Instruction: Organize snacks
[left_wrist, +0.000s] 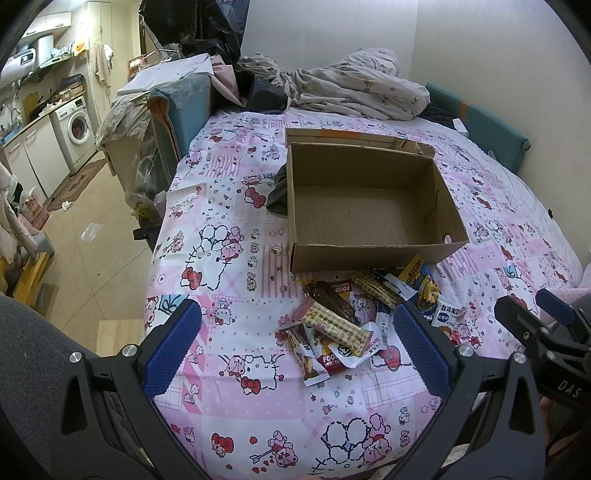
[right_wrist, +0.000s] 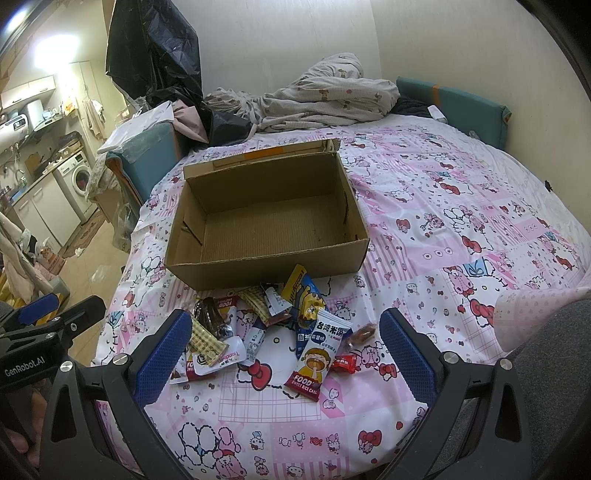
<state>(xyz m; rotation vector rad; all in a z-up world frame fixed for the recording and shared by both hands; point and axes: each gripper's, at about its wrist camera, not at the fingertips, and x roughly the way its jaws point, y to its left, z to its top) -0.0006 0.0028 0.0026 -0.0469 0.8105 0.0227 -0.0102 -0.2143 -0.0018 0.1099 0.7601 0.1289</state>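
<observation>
An open, empty cardboard box (left_wrist: 369, 251) sits on the pink cartoon-print bed sheet; it also shows in the right wrist view (right_wrist: 266, 266). A pile of wrapped snacks (left_wrist: 343, 325) lies on the sheet just in front of the box, and in the right wrist view (right_wrist: 258, 328) it includes a rice-cake packet (right_wrist: 314, 362), a small red candy (right_wrist: 343, 363) and a brown wrapped sweet (right_wrist: 362, 334). My left gripper (left_wrist: 295, 343) is open above the pile's near side, empty. My right gripper (right_wrist: 284, 350) is open over the pile, empty. The right gripper also shows at the right edge of the left wrist view (left_wrist: 535, 314).
A crumpled duvet (left_wrist: 362, 88) and dark clothes lie at the bed's far end. A teal padded headboard (left_wrist: 491, 125) runs along the right wall. A dark cloth (left_wrist: 277, 192) lies left of the box. The bed's left edge drops to a tiled floor, with a washing machine (left_wrist: 77, 125) beyond.
</observation>
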